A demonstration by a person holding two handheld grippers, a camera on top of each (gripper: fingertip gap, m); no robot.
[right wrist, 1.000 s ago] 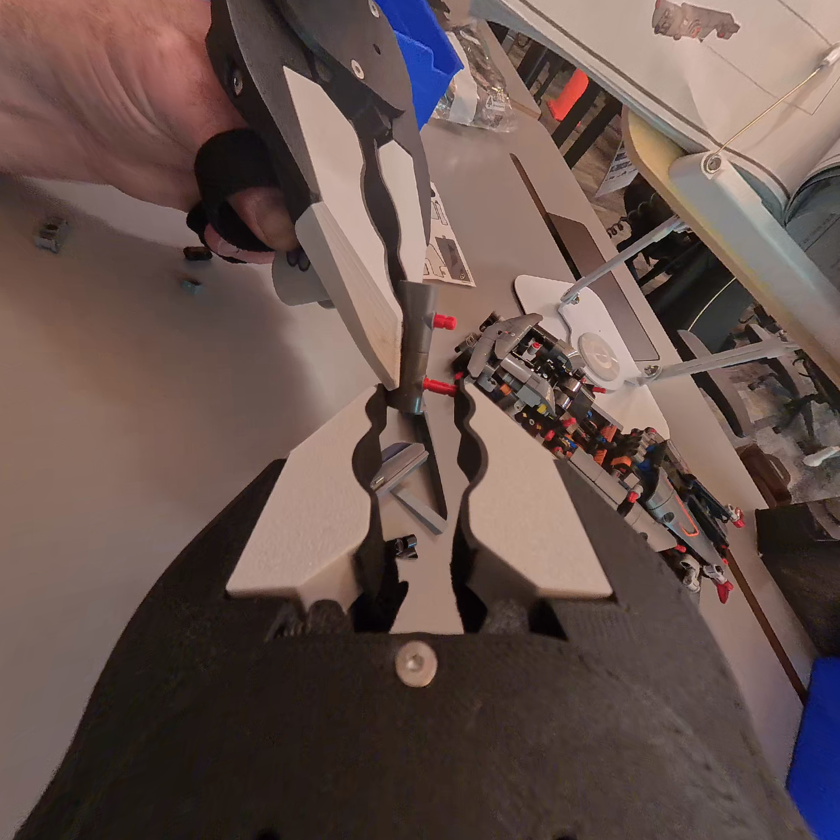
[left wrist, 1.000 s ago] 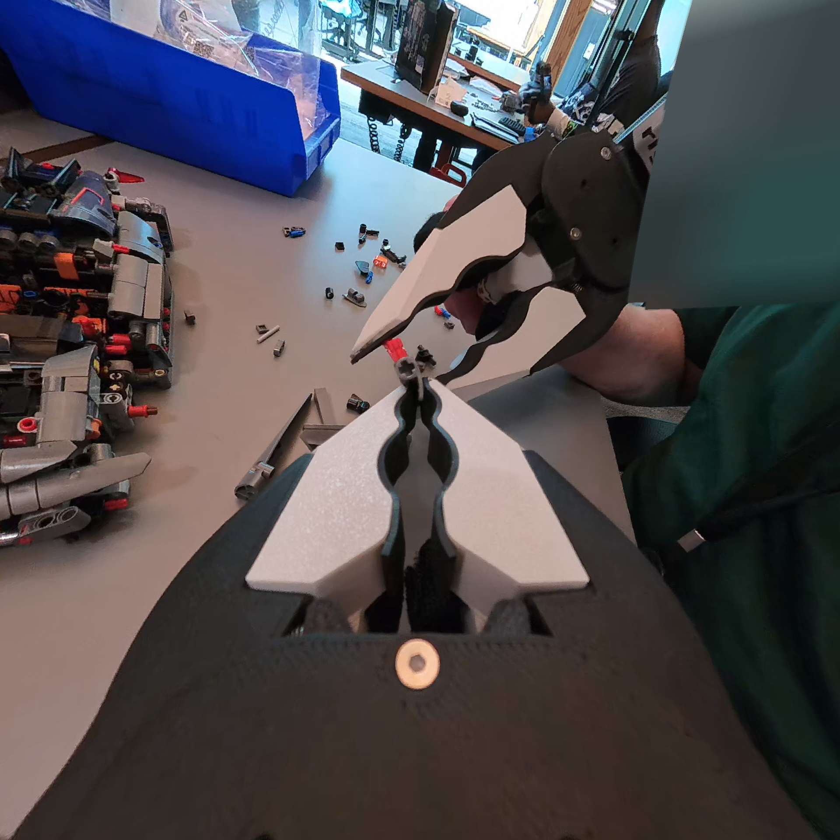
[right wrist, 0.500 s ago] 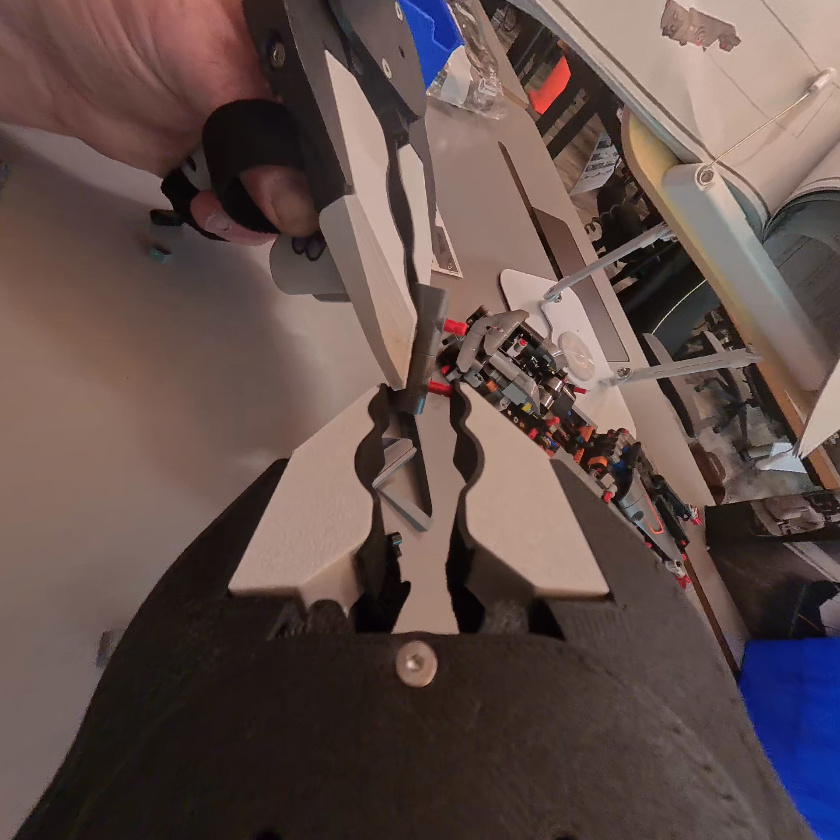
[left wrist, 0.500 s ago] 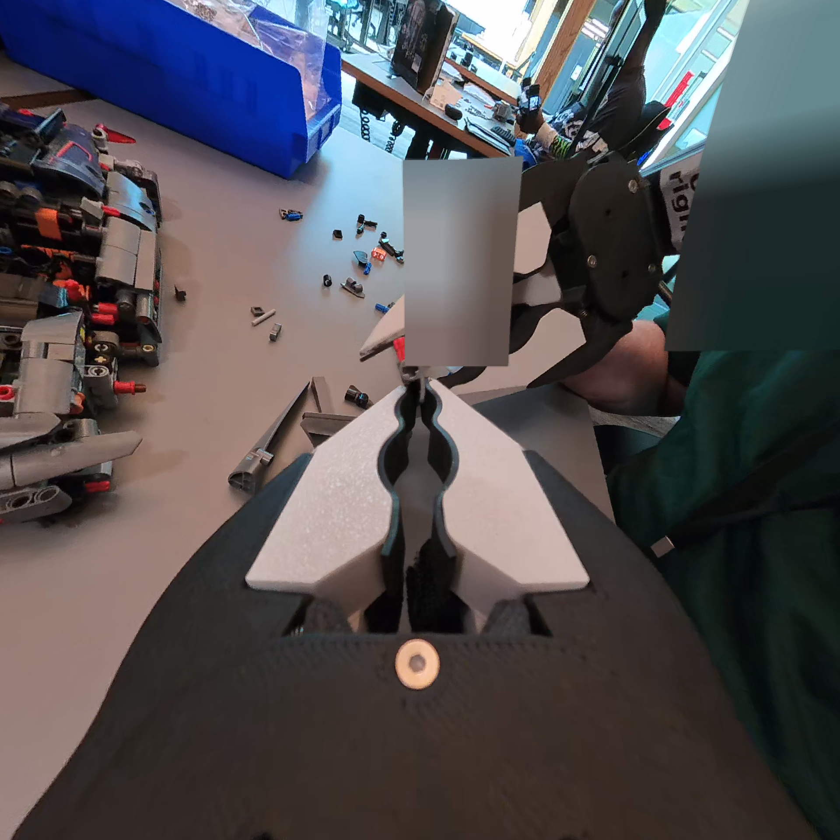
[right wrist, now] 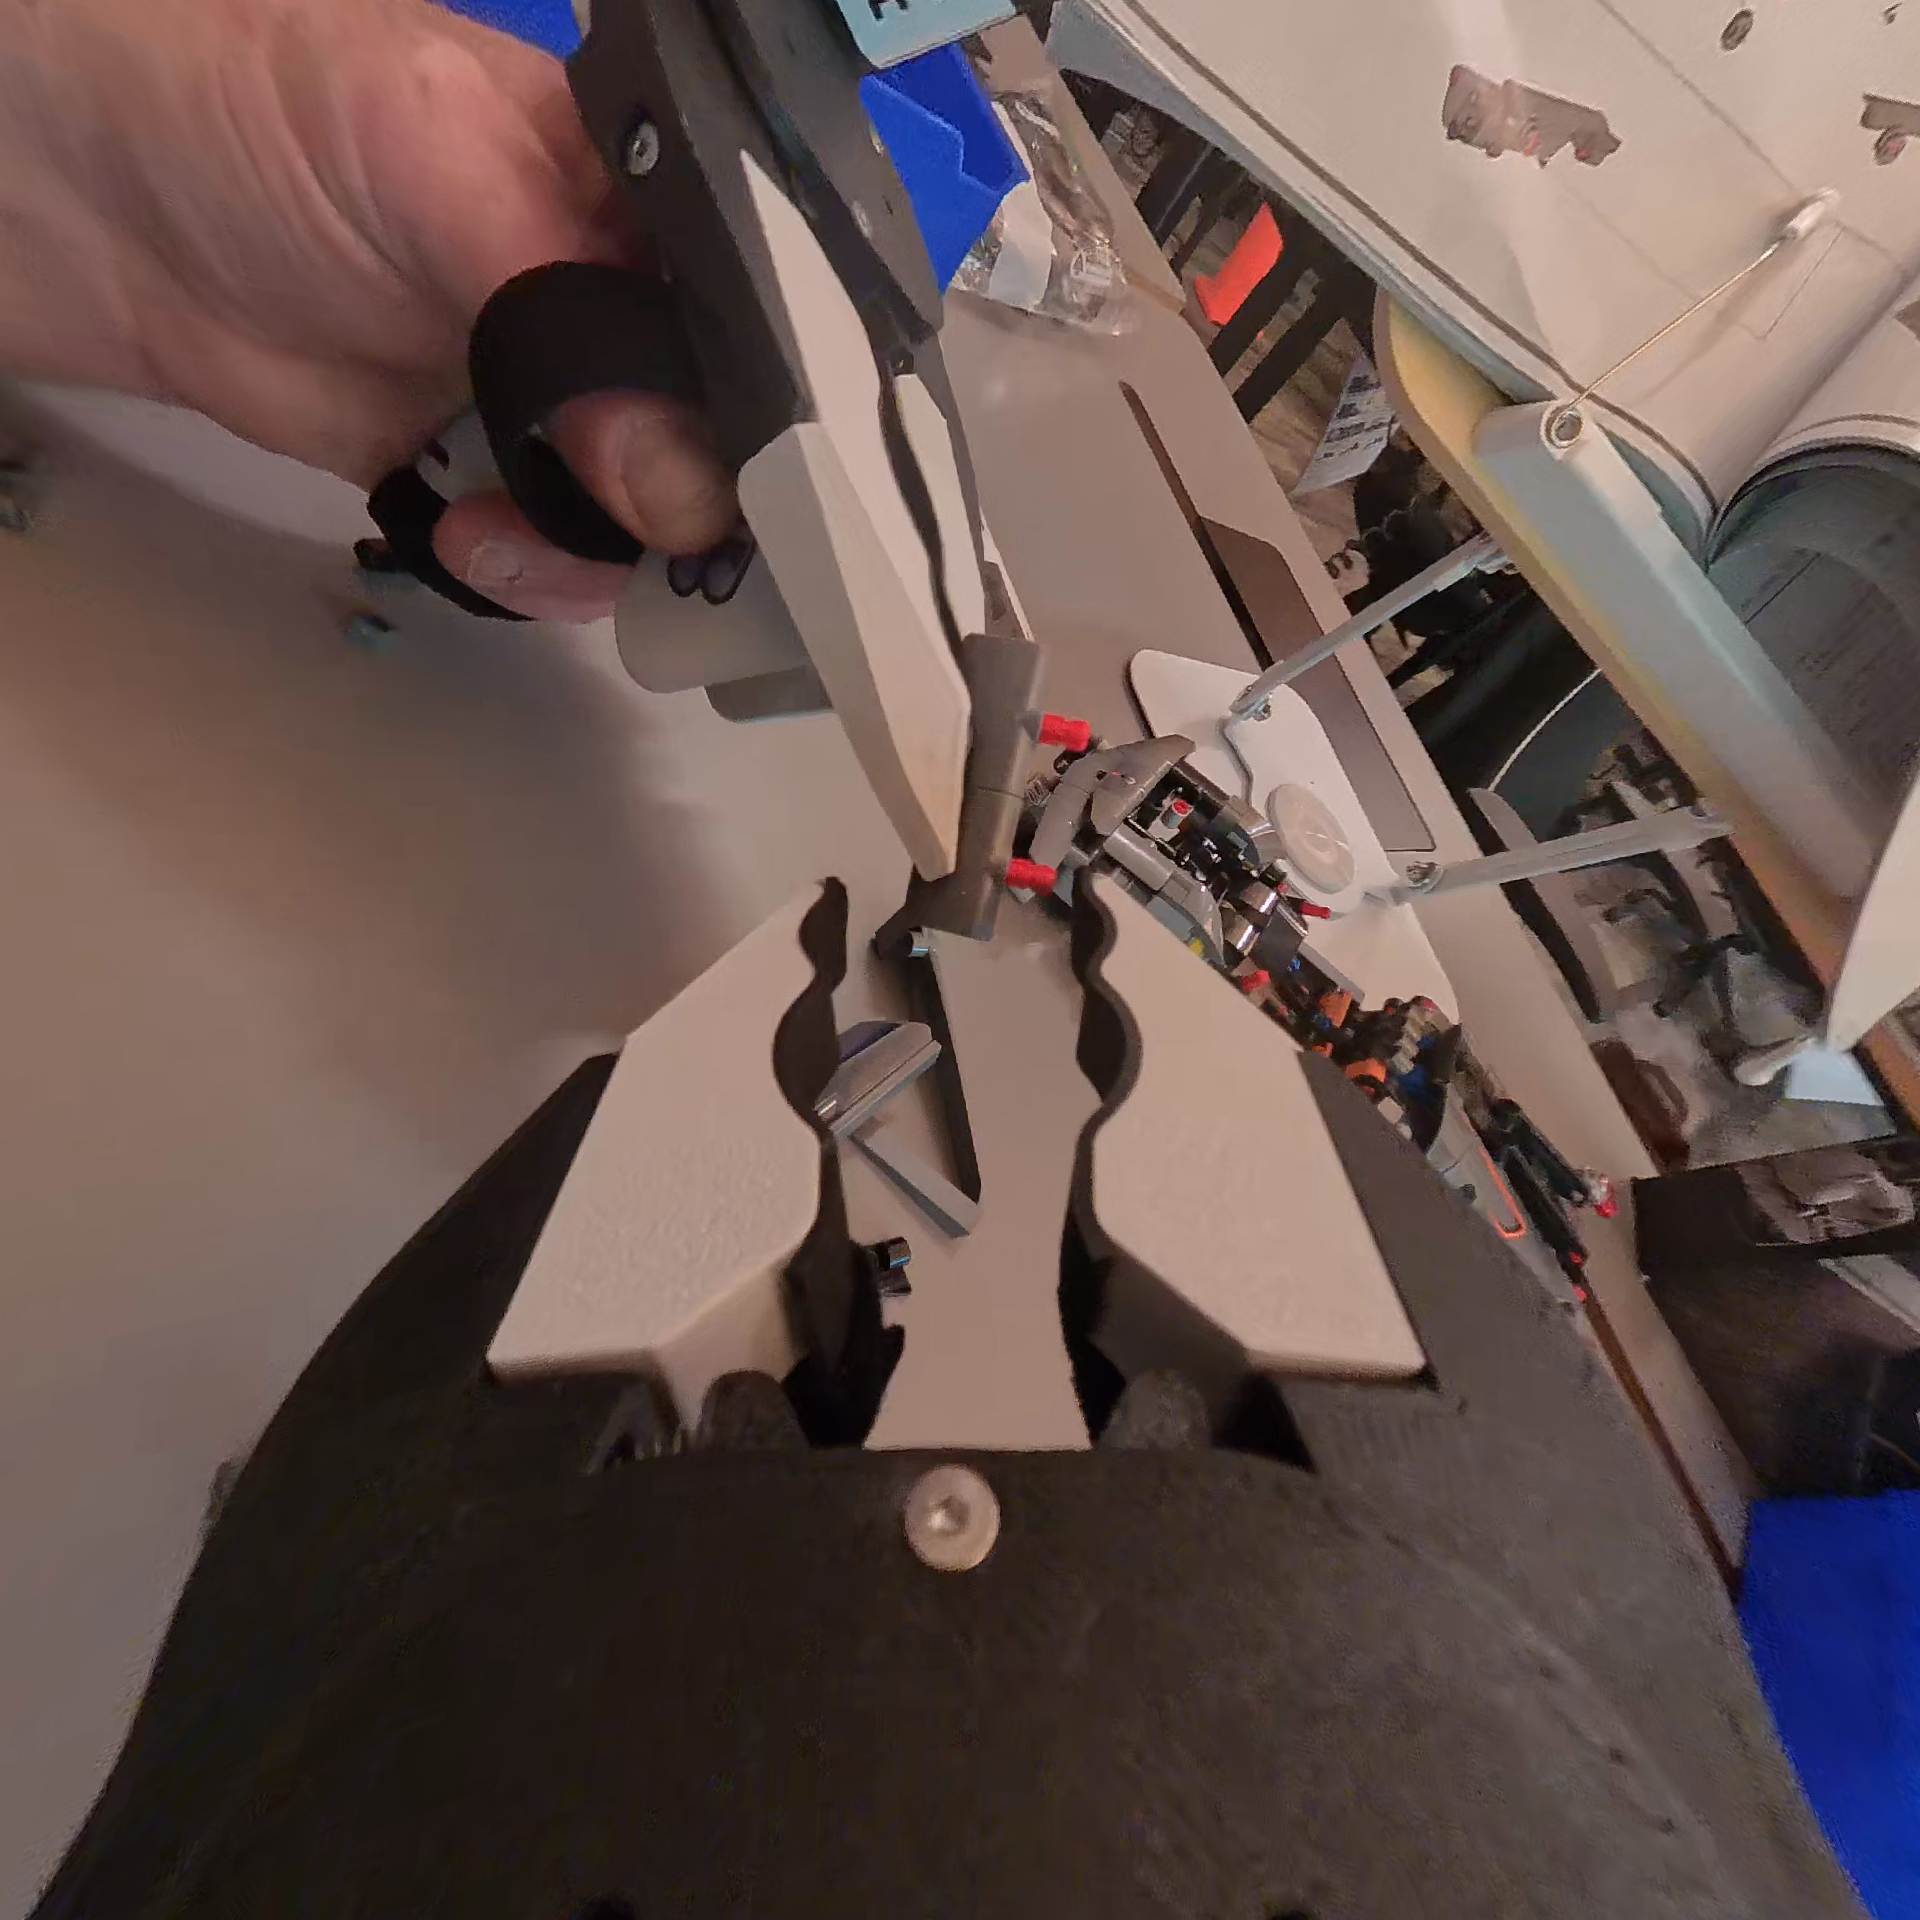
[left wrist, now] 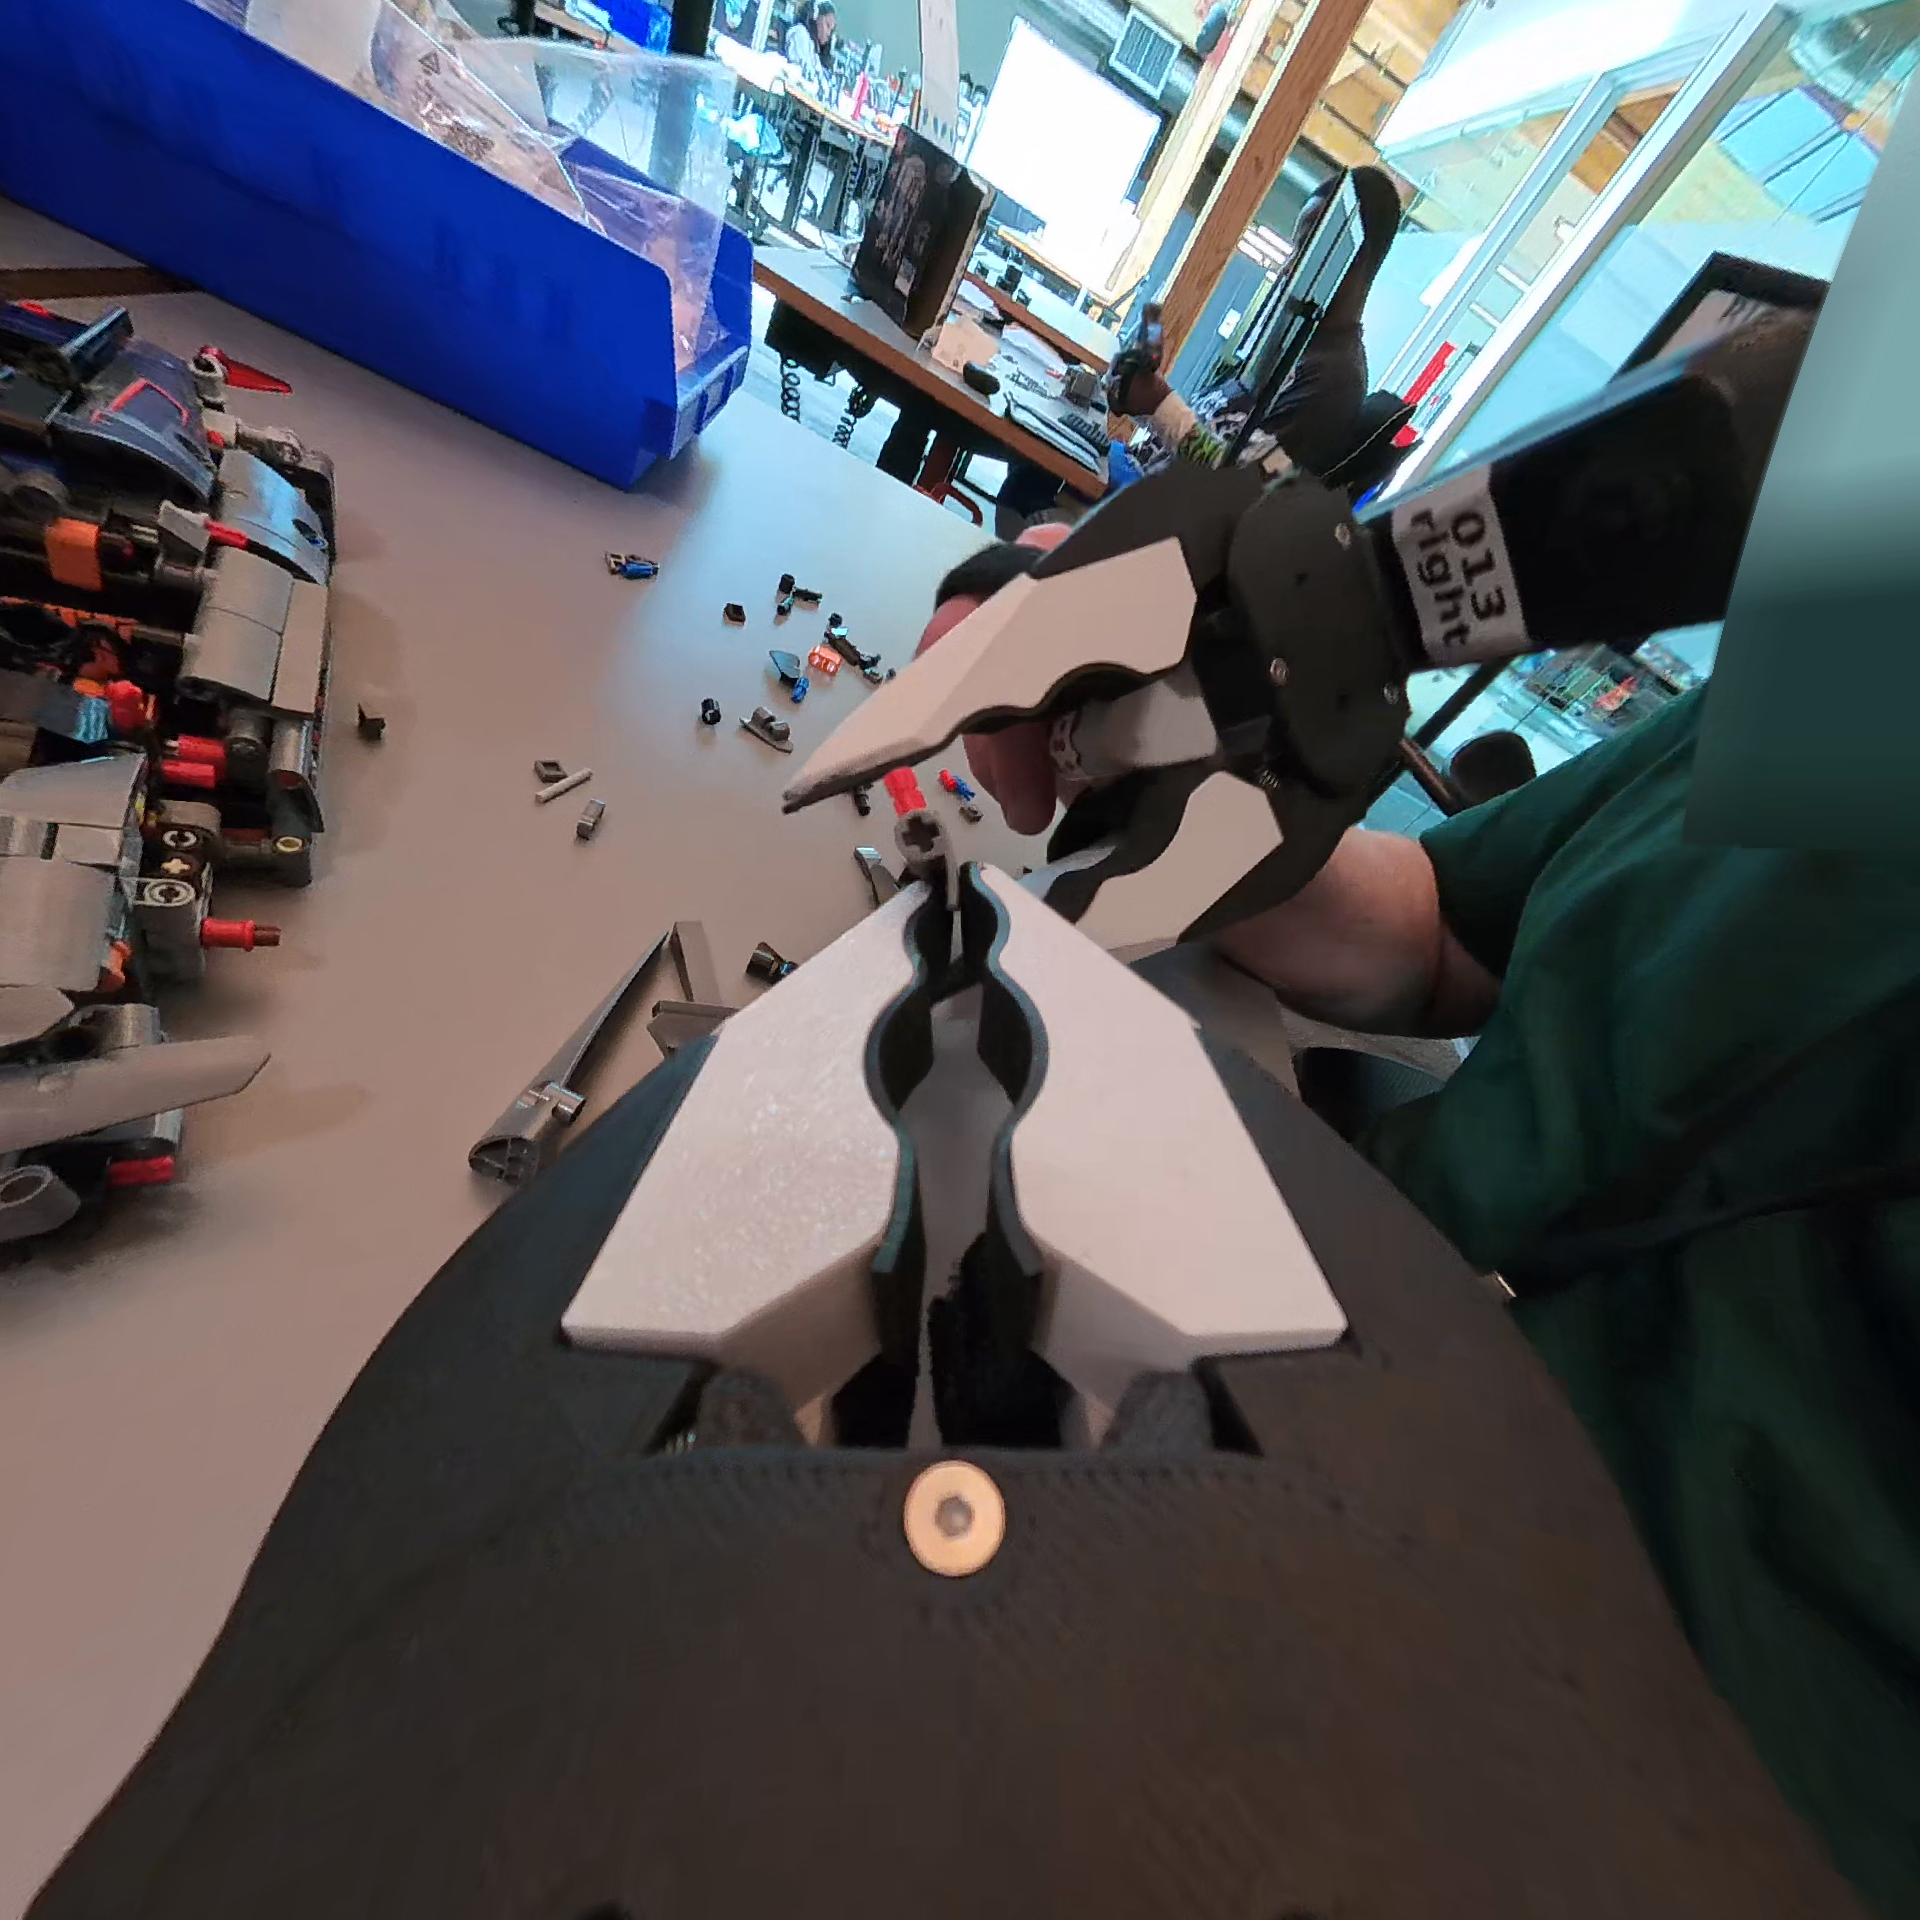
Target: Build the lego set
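The left gripper (left wrist: pixel 951 894) was clamped on a grey beam (right wrist: pixel 992 790) carrying red pins (right wrist: pixel 1060 727), edge-on in its own view, full length only in the right wrist view. The right gripper (right wrist: pixel 961 894) stood open, tips flanking the beam's lower end. Beyond lay the car model (left wrist: pixel 156 727) on the table (left wrist: pixel 468 831).

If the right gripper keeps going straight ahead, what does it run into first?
Most likely the dark grey lego beam with red pins, held in the shut left gripper: it sits just ahead of the open right gripper, though depth is unclear.
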